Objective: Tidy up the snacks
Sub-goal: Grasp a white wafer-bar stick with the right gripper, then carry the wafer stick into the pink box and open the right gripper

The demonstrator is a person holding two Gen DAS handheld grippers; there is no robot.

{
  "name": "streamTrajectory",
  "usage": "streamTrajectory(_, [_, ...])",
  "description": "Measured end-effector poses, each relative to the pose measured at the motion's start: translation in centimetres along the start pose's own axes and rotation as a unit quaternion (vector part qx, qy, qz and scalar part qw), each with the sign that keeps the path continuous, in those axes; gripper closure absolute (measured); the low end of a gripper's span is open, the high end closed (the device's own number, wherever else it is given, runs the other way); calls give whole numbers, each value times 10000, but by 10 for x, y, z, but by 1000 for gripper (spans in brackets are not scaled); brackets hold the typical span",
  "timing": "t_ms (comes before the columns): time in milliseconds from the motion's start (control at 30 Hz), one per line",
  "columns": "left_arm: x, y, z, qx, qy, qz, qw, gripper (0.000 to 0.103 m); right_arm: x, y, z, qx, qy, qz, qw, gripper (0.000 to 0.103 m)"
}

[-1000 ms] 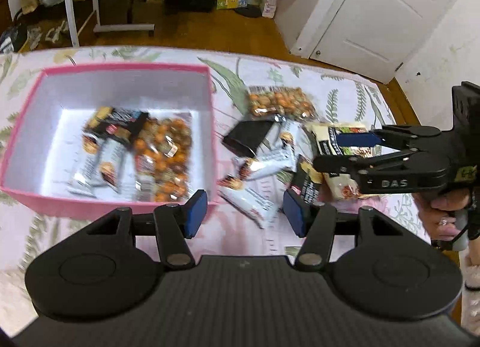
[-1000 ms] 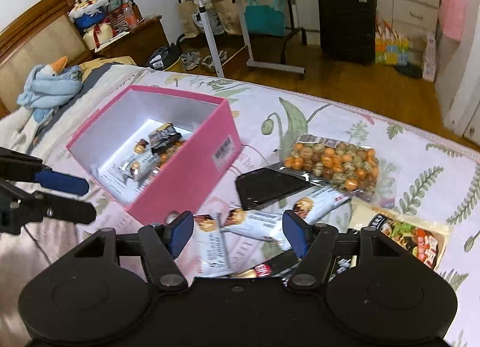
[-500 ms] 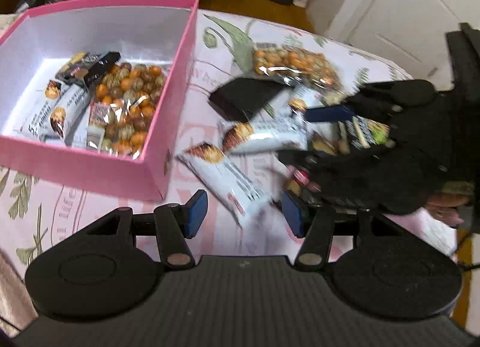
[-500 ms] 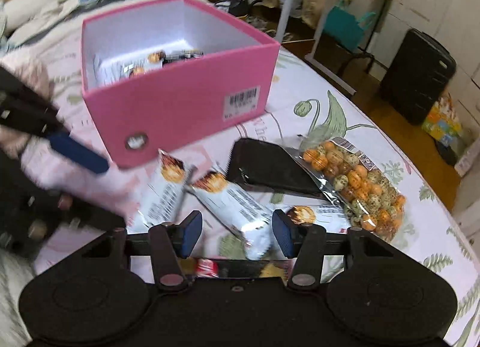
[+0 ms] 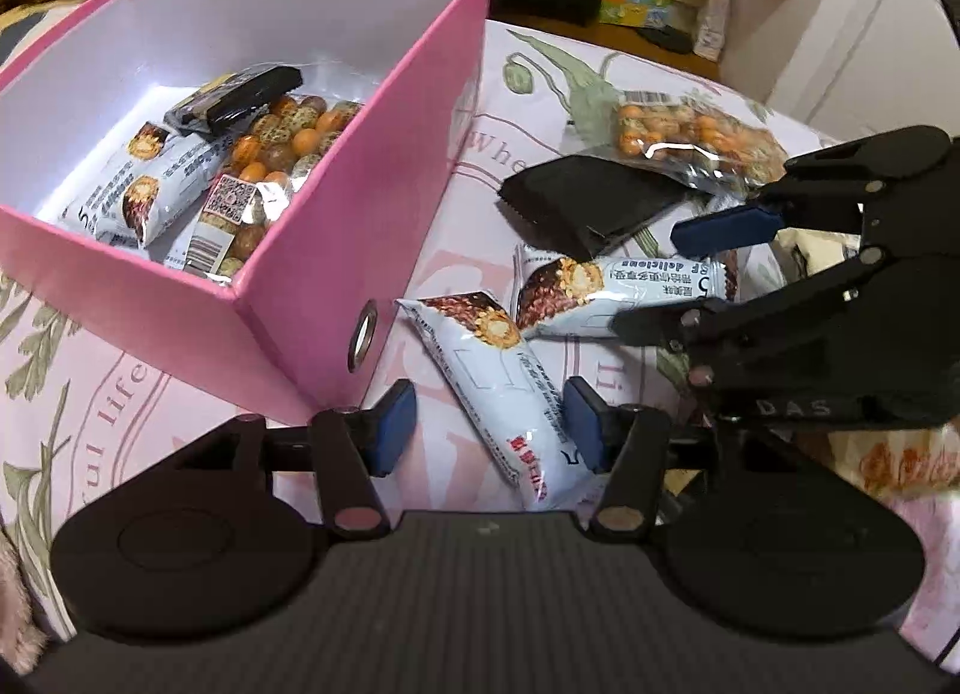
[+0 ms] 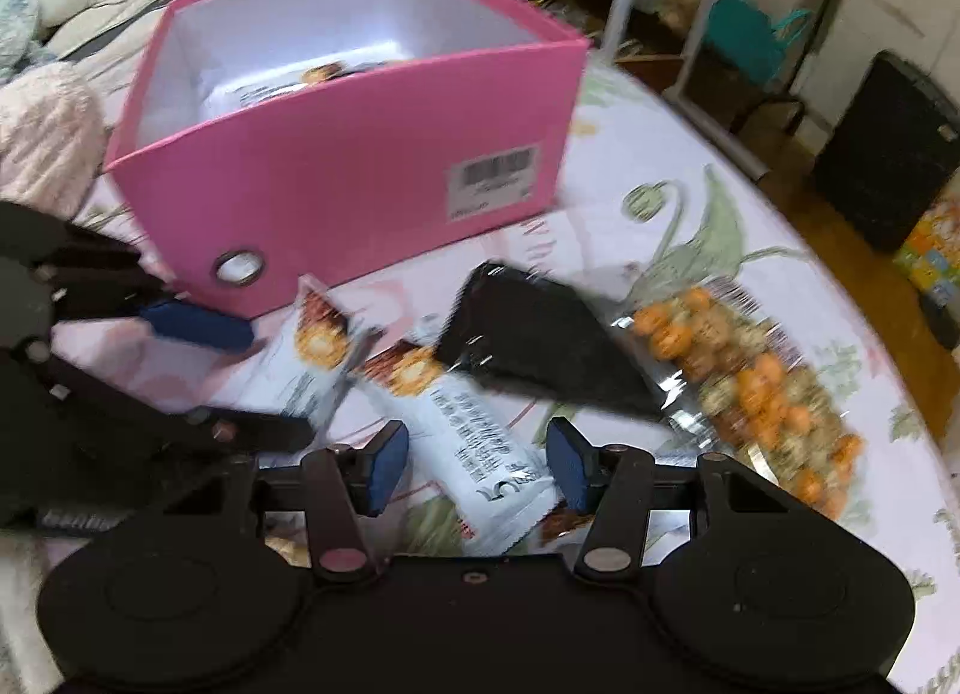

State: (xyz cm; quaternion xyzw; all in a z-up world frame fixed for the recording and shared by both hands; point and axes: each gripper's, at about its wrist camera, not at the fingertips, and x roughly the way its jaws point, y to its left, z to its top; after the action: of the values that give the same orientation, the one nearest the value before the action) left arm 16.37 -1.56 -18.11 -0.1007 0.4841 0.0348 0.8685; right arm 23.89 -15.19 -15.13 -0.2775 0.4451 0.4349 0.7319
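Observation:
Two white snack bars lie on the flowered bedcover beside a pink box (image 5: 336, 250) that holds several snacks. My left gripper (image 5: 489, 427) points down over the nearer bar (image 5: 498, 388). Its jaws are closing with the bar between them; the left pad stands clear of the wrapper. My right gripper (image 6: 477, 464) straddles the other bar (image 6: 480, 454), which lies flat and is not lifted. From the left wrist, the right gripper (image 5: 648, 280) sits over that bar (image 5: 612, 286). From the right wrist, the left gripper (image 6: 276, 382) is beside the box (image 6: 360, 178).
A black packet (image 5: 588, 202) and a clear bag of coated peanuts (image 5: 690, 135) lie just beyond the bars, also seen as packet (image 6: 534, 346) and bag (image 6: 750, 370). A fuzzy pink sleeve (image 6: 42, 129) is at the left. A black suitcase (image 6: 888, 153) stands on the floor.
Both grippers have come down close over the loose bars next to the box. The right gripper's jaws narrowed and its wrist rolled. The left jaws drew in a little.

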Motion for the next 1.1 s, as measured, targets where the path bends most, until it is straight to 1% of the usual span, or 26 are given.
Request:
streamTrajectory(33, [-2,1,0,15,40,-77,10000,58,0,2,-2,-2,32,15,10000,46])
streamTrajectory(67, [-2,3,-1,26,116,-193,9997,65,1,4,-5,32,88,66,9999,47])
streamTrajectory(100, [-2,6,-1,-9,159,-319,9994,66,3,7,-6,8,165,94,9998,51])
streamTrajectory(133, [-3,8,-1,-51,186,-380,9991,66,5,13,-10,-87,248,41,9996,54])
streamTrajectory(167, [-3,11,-1,-94,238,-435,9987,67,6,20,-12,-211,229,-67,9995,55])
streamTrajectory(200, [-2,14,0,-157,280,-495,9983,67,6,26,-13,-259,210,-103,9994,62])
streamTrajectory(333, [5,24,3,-529,457,-712,9950,66,7,27,-13,250,97,-114,9996,61])
streamTrajectory(400, [9,27,6,-713,557,-752,9931,65,8,26,-16,362,-78,-201,9991,61])
streamTrajectory(467, [10,28,7,-800,614,-784,9918,66,8,23,-19,591,-231,-179,9978,61])
streamTrajectory(567, [7,28,7,-740,664,-870,9912,73,0,24,-24,855,-421,-137,9954,63])
streamTrajectory(667, [1,29,6,-636,717,-869,9916,73,-8,35,-30,1117,-512,-233,9922,64])
streamTrajectory(767, [-7,29,5,-413,798,-834,9925,74,-20,46,-35,1483,-582,-307,9868,64])
streamTrajectory(867, [-18,29,3,-230,863,-821,9926,74,-30,57,-37,1696,-532,-559,9825,64])
streamTrajectory(933, [-24,29,0,-143,890,-867,9921,75,-37,61,-39,1976,-482,-559,9775,64])
streamTrajectory(1100, [-41,30,-6,85,894,-890,9920,76,-61,77,-47,2280,-813,-551,9687,64])
